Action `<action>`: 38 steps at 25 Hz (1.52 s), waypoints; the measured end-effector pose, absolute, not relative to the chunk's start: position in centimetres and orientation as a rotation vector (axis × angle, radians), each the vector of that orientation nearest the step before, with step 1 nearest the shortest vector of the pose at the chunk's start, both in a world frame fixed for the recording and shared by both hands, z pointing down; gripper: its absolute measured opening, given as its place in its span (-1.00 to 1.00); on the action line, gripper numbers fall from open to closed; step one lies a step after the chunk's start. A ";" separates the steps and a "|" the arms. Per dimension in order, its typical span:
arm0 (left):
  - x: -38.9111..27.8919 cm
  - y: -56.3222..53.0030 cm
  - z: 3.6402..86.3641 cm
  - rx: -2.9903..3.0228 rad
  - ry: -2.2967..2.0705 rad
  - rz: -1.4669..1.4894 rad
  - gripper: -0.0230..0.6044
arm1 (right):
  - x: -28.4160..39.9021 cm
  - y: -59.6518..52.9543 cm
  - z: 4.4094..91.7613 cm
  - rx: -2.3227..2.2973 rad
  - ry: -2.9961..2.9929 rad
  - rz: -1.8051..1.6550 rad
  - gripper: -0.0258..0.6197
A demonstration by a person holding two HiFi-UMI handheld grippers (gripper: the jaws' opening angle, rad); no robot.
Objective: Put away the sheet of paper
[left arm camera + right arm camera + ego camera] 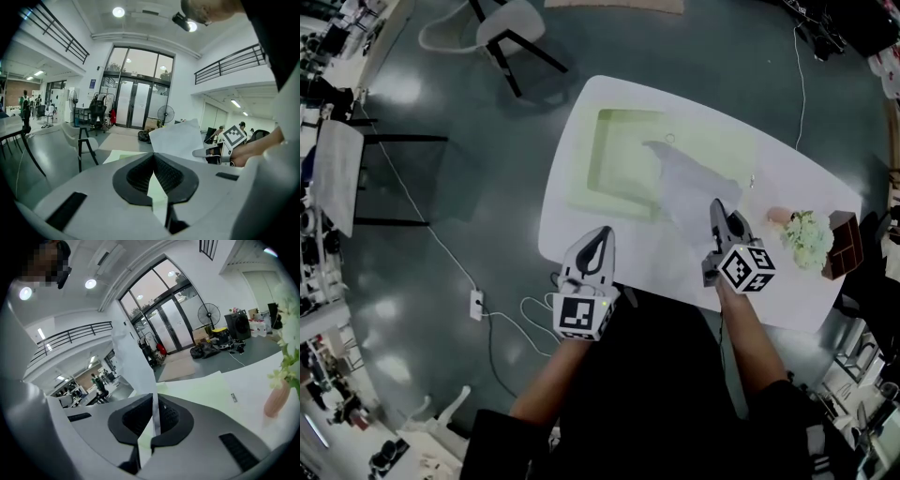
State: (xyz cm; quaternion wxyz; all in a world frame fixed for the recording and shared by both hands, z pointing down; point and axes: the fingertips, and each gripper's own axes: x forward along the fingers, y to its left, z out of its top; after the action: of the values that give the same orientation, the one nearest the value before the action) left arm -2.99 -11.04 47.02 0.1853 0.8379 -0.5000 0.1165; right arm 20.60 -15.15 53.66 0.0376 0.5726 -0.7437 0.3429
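Note:
My right gripper (719,208) (153,401) is shut on the near edge of a white sheet of paper (684,183) (133,366). The sheet stands up from the jaws and hangs over the right part of a pale green open folder (619,164) (206,387) on the white table (787,300). My left gripper (601,234) (153,161) is over the table's near edge, just short of the folder (123,156), its jaws shut with nothing between them. In the left gripper view the sheet (176,139) and the right gripper (206,153) show to the right.
White flowers in a pink vase (806,236) (276,399) and a brown box (844,244) stand at the table's right end. A small clip (752,181) lies right of the folder. A chair (502,33) stands beyond the table; a power strip (476,303) with a cable lies on the floor.

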 end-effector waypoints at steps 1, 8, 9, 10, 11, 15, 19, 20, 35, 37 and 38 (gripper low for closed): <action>-2.9 -11.0 47.2 2.360 -1.404 0.333 -0.92 | 20.7 -15.3 54.1 1.760 -2.272 1.071 -0.92; -2.8 -11.6 48.5 2.333 -1.382 0.352 -0.92 | 20.7 -16.6 57.1 1.732 -2.191 1.180 -0.92; -2.9 -11.7 48.6 2.332 -1.380 0.355 -0.92 | 20.6 -16.7 57.4 1.726 -2.185 1.190 -0.92; -2.9 -11.8 48.7 2.330 -1.378 0.359 -0.92 | 20.6 -16.8 57.8 1.720 -2.178 1.199 -0.92; -2.9 -11.9 48.8 2.328 -1.375 0.362 -0.92 | 20.6 -16.9 58.2 1.715 -2.171 1.208 -0.92; -2.8 -12.4 49.2 2.324 -1.365 0.358 -0.92 | 20.7 -17.5 60.0 1.705 -2.138 1.237 -0.92; -3.1 -12.6 49.3 2.316 -1.381 0.364 -0.92 | 20.6 -18.0 61.8 1.682 -2.108 1.250 -0.92; -3.3 -12.6 49.5 2.309 -1.384 0.369 -0.92 | 20.6 -18.2 62.2 1.670 -2.104 1.250 -0.92; -3.7 -13.7 51.3 2.266 -1.342 0.393 -0.92 | 20.2 -21.2 67.1 1.613 -1.991 1.332 -0.92; -4.0 -14.0 51.5 2.258 -1.343 0.398 -0.92 | 20.0 -21.1 67.4 1.612 -1.972 1.354 -0.92; -4.2 -14.1 51.6 2.256 -1.345 0.401 -0.92 | 19.8 -20.9 67.6 1.608 -1.962 1.362 -0.92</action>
State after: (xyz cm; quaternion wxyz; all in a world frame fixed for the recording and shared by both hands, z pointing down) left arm -4.17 -14.13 51.64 0.2400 0.8243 -0.4913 0.1466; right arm 19.81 -20.94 67.56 0.1307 0.5536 -0.6756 0.4690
